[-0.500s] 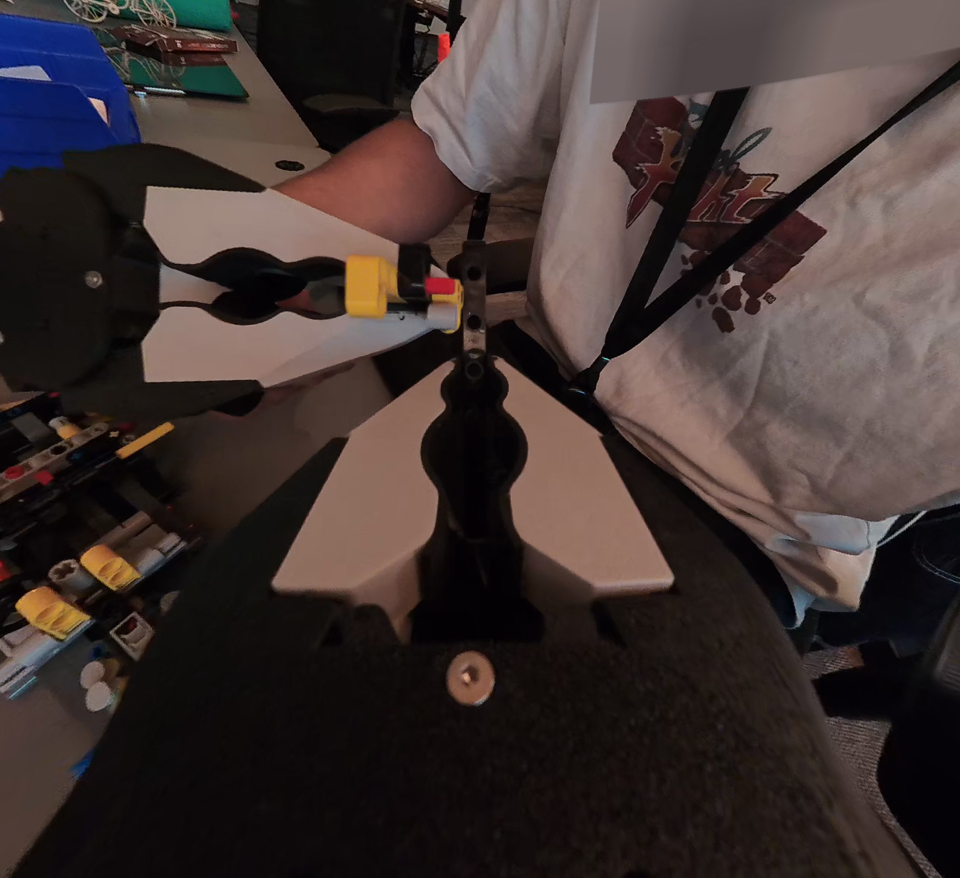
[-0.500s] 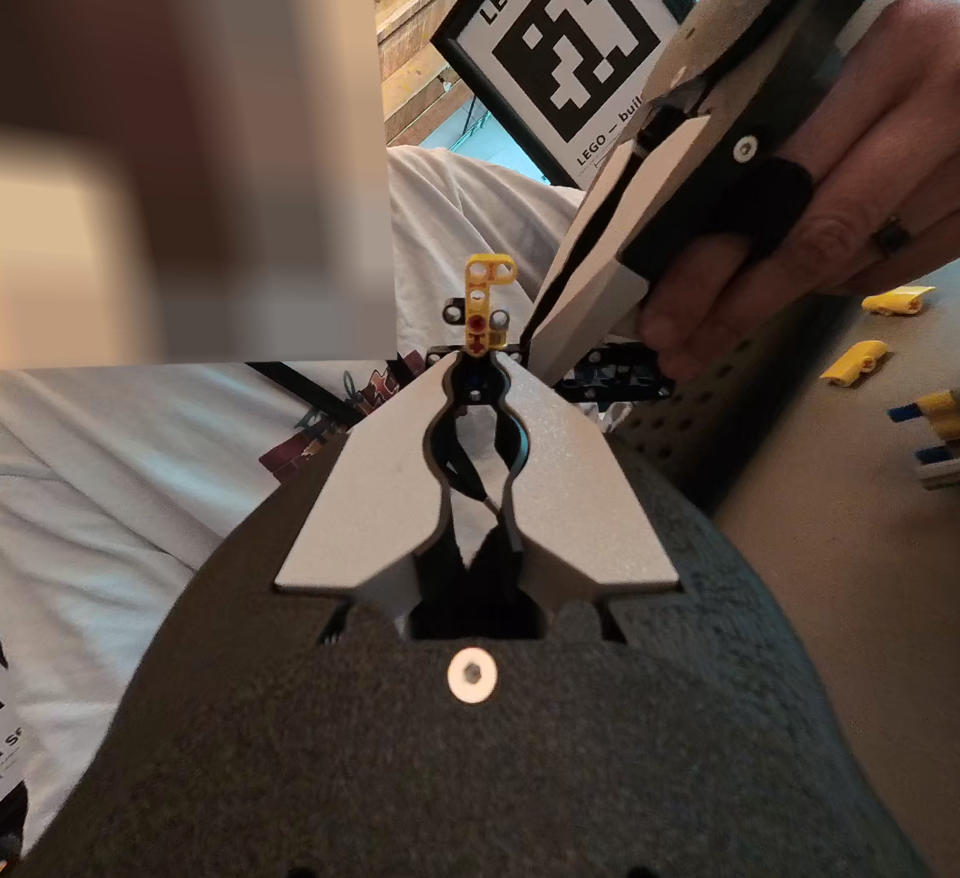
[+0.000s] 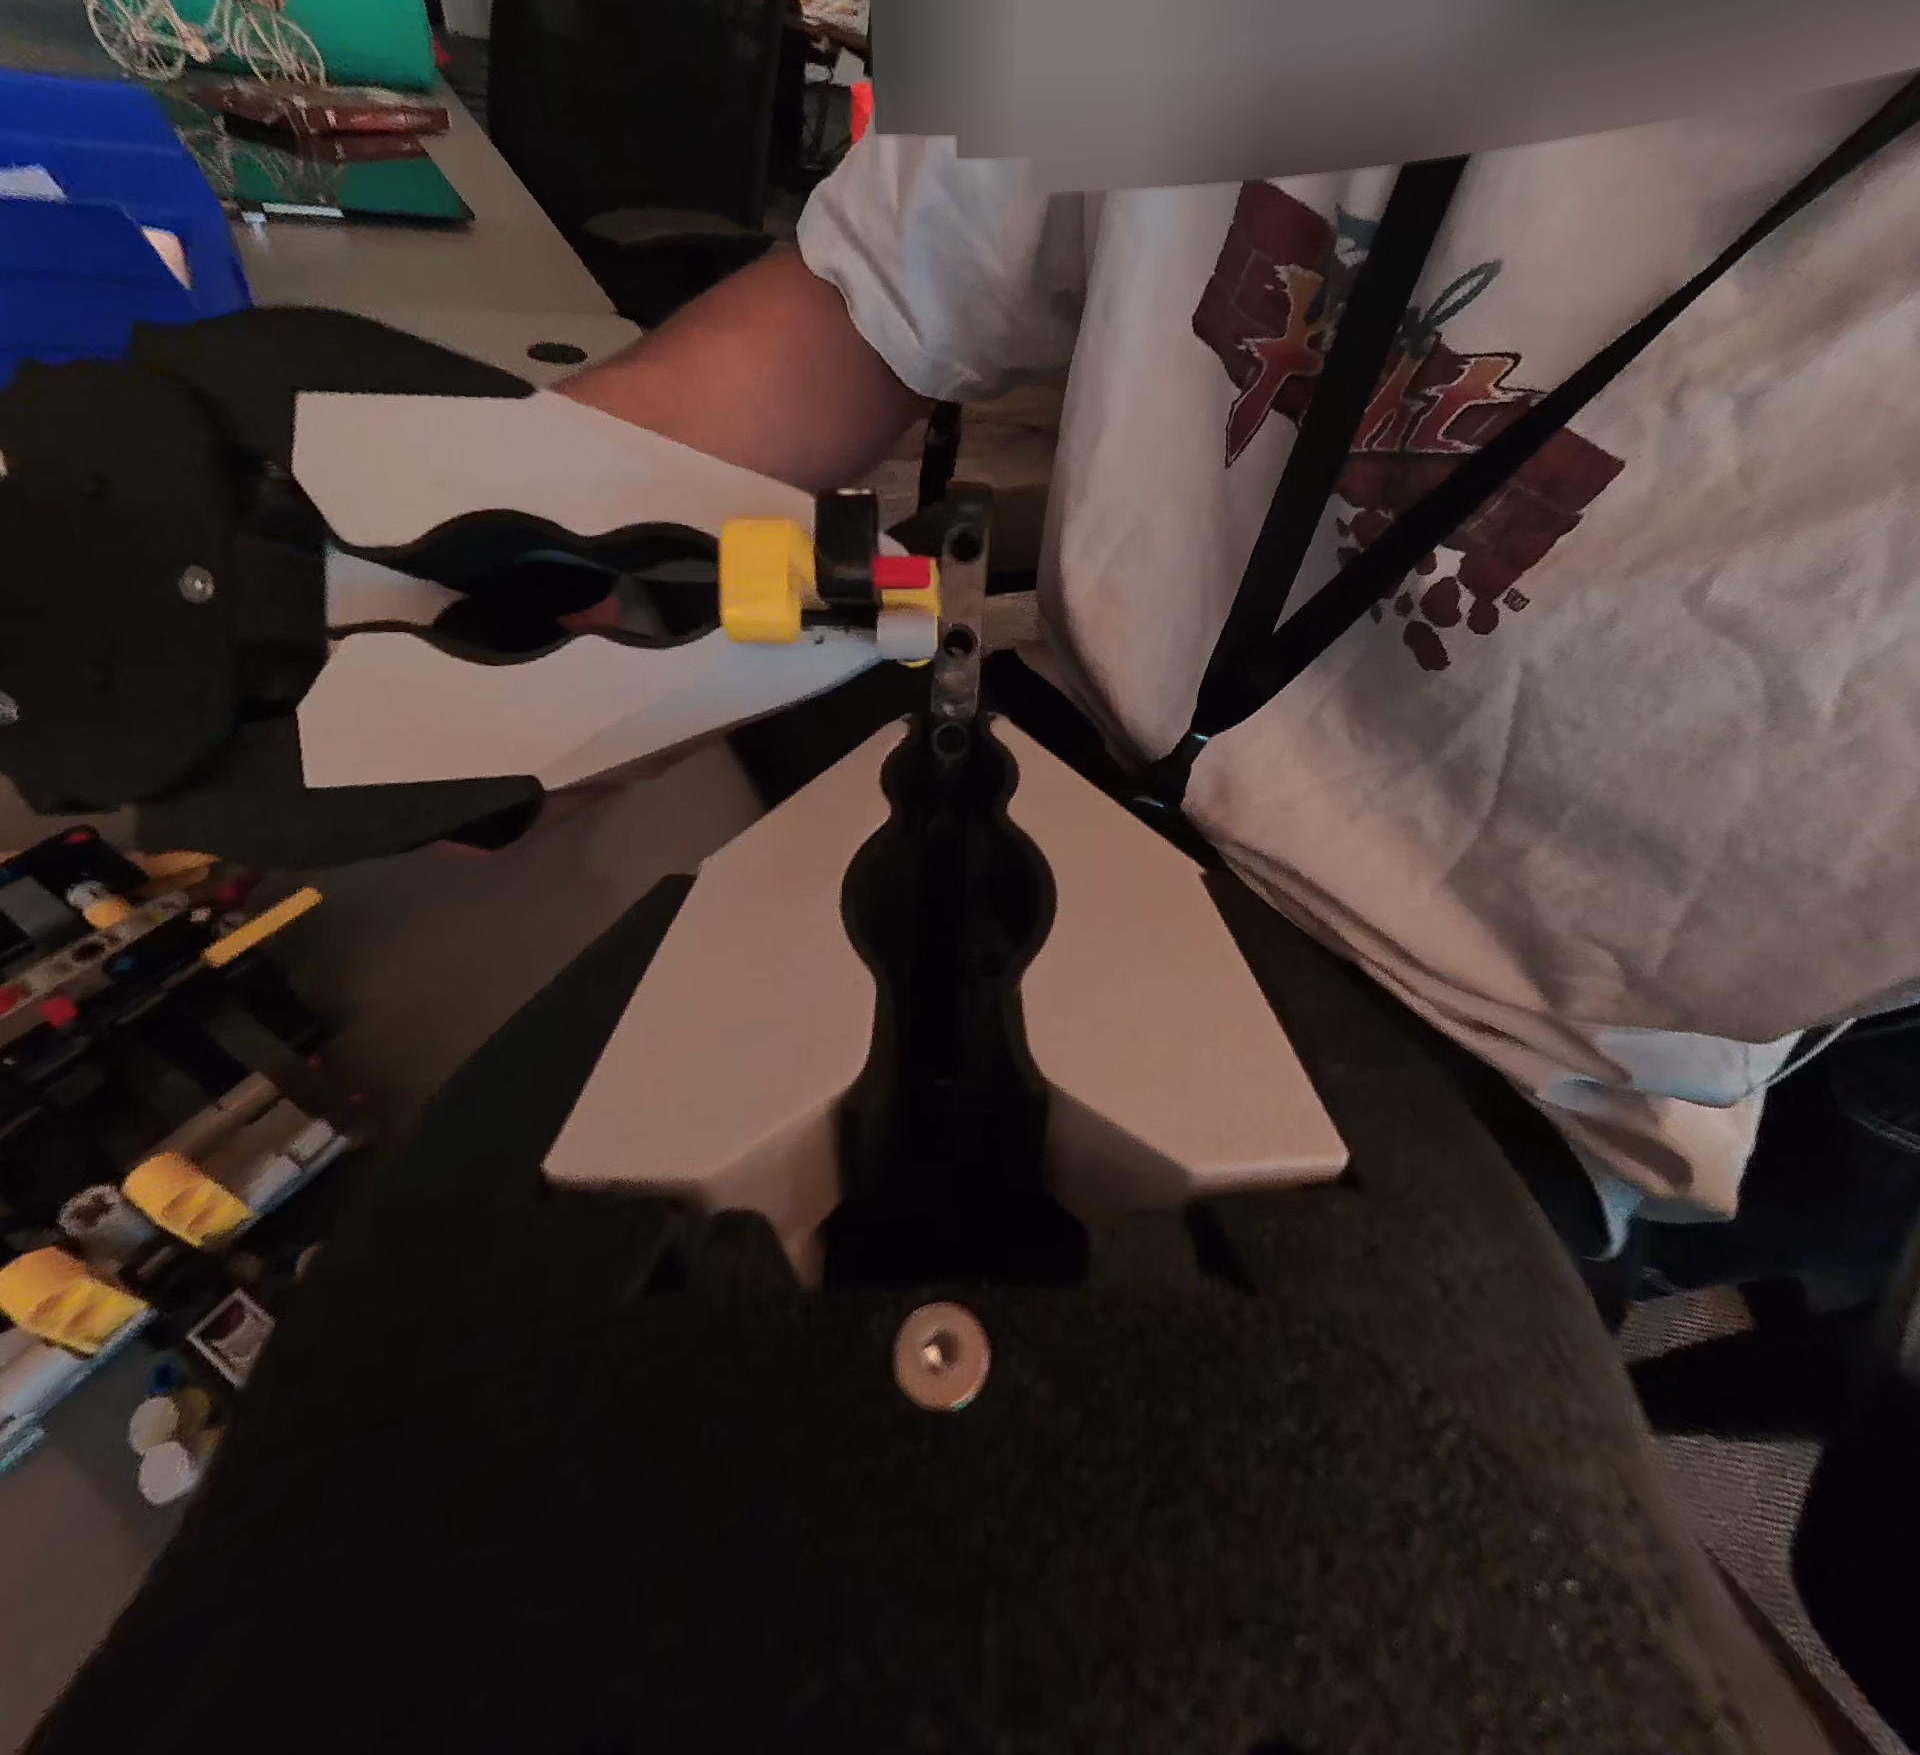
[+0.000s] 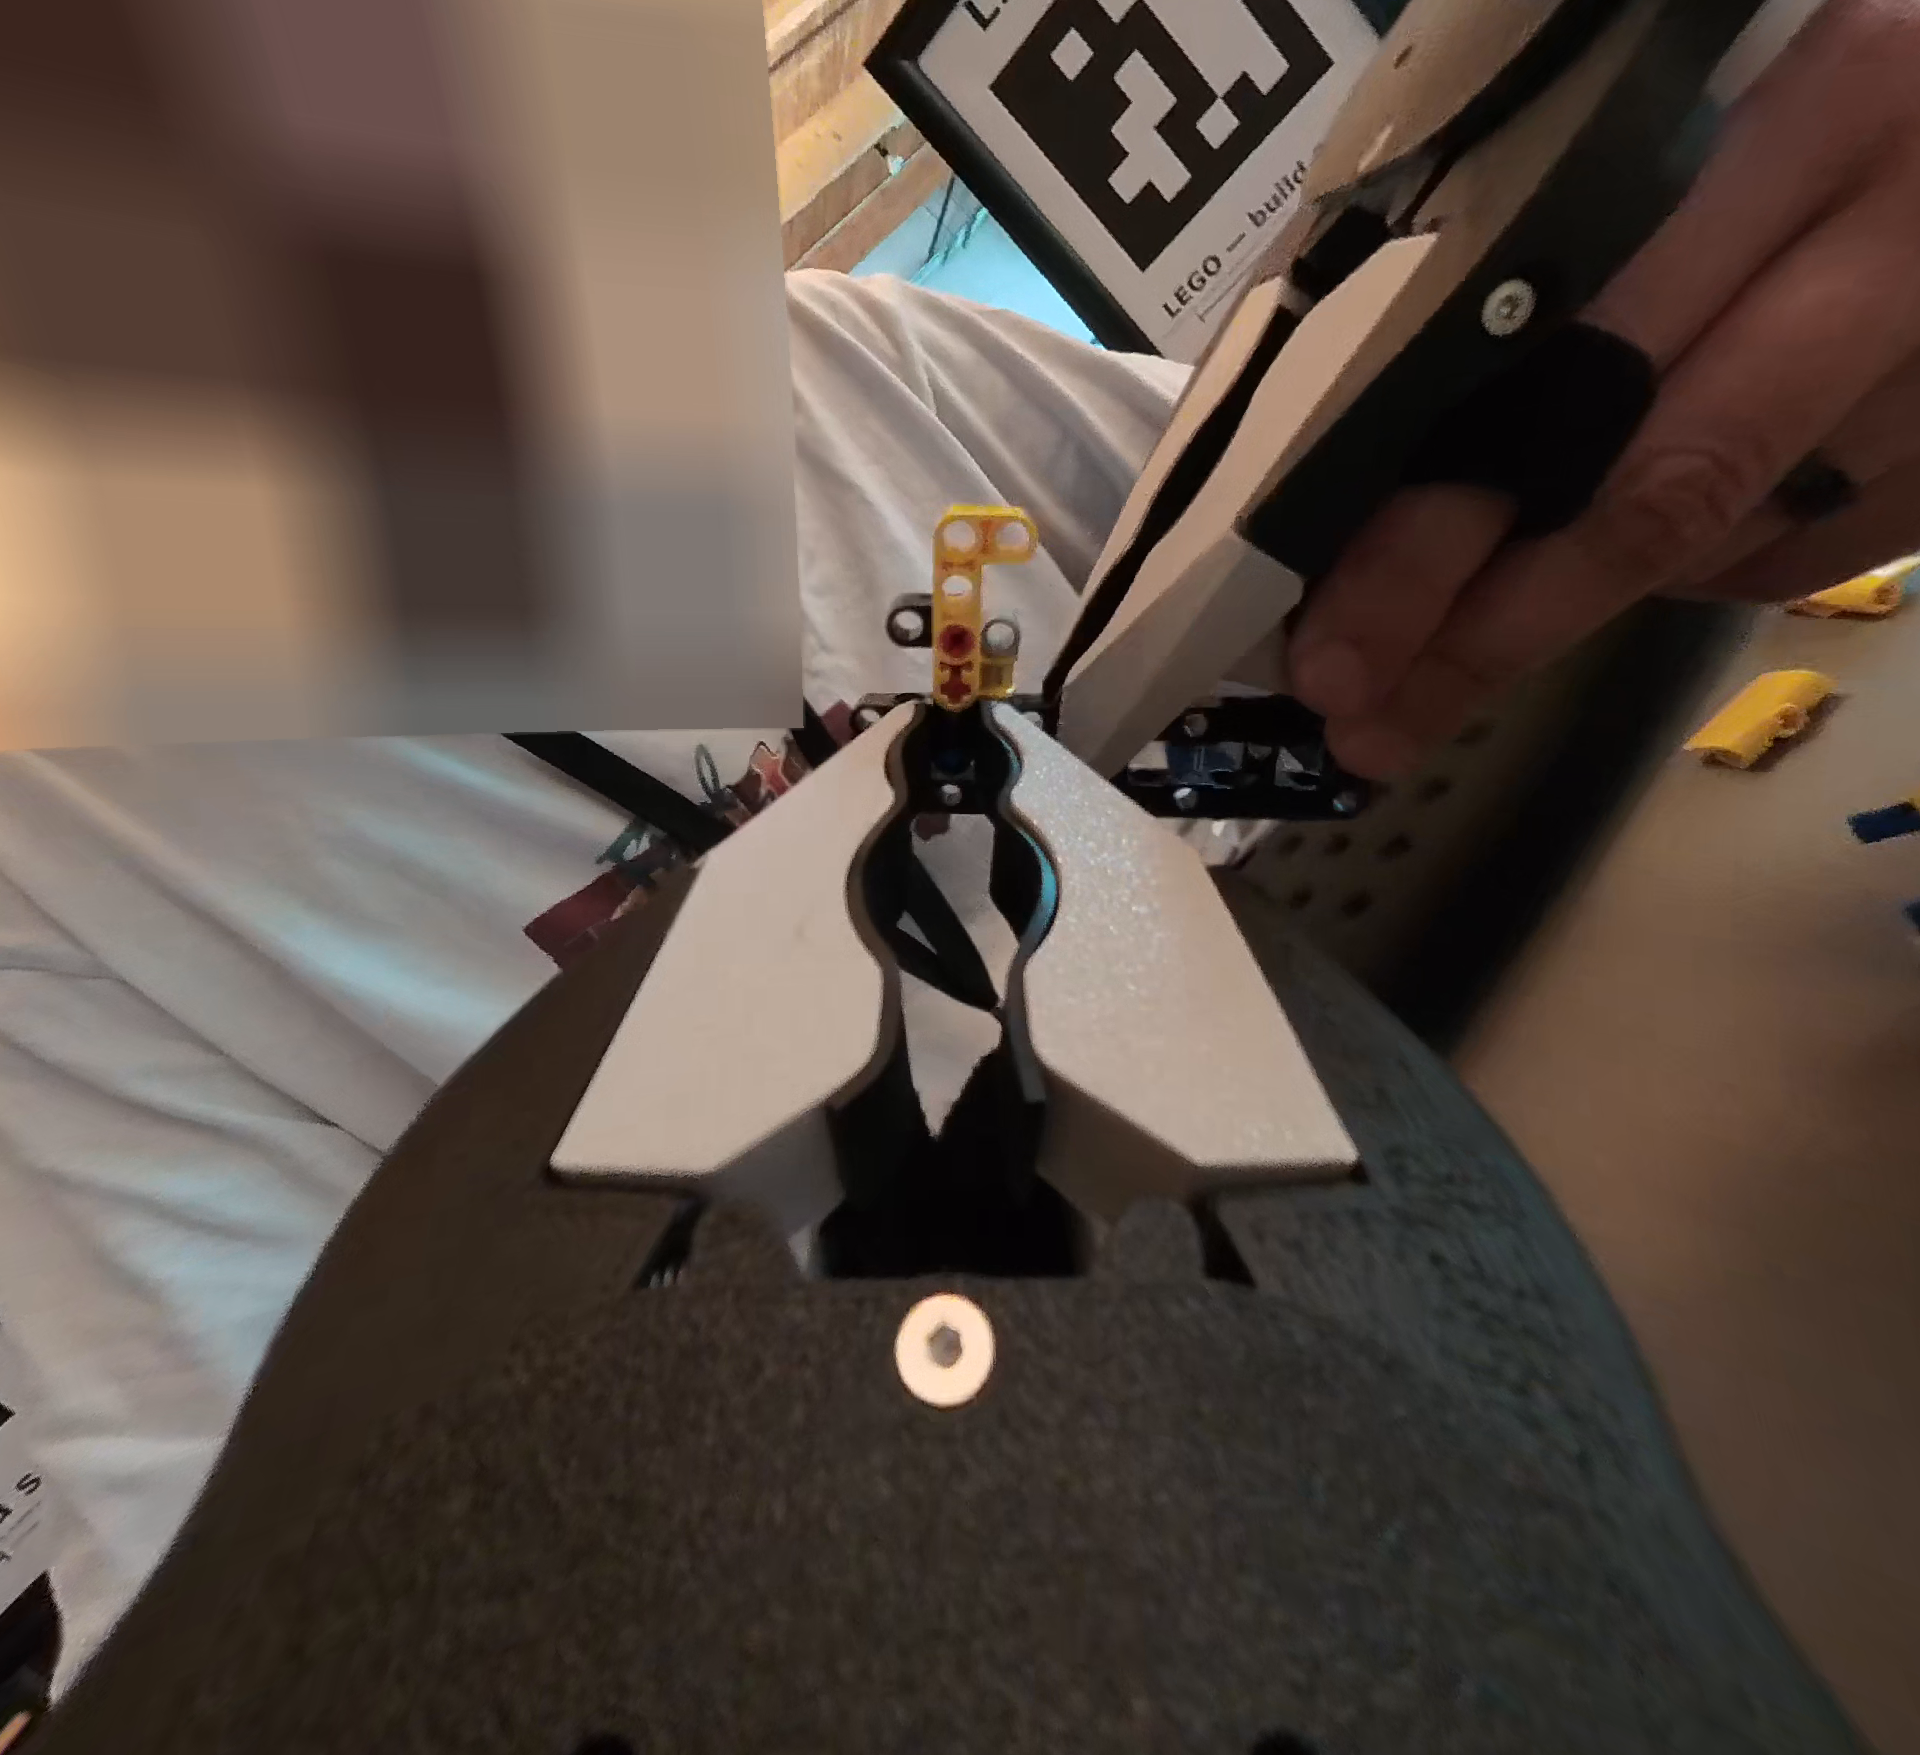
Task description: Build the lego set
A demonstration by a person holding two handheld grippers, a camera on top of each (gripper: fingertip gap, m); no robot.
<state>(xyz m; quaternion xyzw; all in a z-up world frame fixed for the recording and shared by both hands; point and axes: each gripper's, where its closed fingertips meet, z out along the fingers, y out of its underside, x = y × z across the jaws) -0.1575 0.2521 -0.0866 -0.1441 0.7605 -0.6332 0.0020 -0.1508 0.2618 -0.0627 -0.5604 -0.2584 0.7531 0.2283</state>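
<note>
In the left wrist view my left gripper (image 3: 956, 726) is shut on a thin black lego beam (image 3: 962, 562) that stands upright from its tips. My right gripper (image 3: 883, 609) reaches in from the left, shut on a small yellow lego assembly (image 3: 764, 578) with red and grey pins. The assembly's end touches the black beam. In the right wrist view my right gripper (image 4: 958, 718) is shut on the yellow L-shaped beam (image 4: 961, 599). The left gripper (image 4: 1070, 703), held by a hand, comes in from the right with the black beam assembly (image 4: 1247, 775).
Loose lego parts (image 3: 177, 1206) lie on the table at lower left, with a blue bin (image 3: 94, 199) behind. A person's white shirt (image 3: 1558, 770) fills the right. A black-and-white marker board (image 4: 1132, 64) stands behind, and yellow pieces (image 4: 1756, 708) lie on the table at right. Both grippers' tips are close together, under 4 cm apart.
Almost nothing: both grippers keep their hold and the yellow assembly stays pressed against the black beam, with only a slight shift to the right.
</note>
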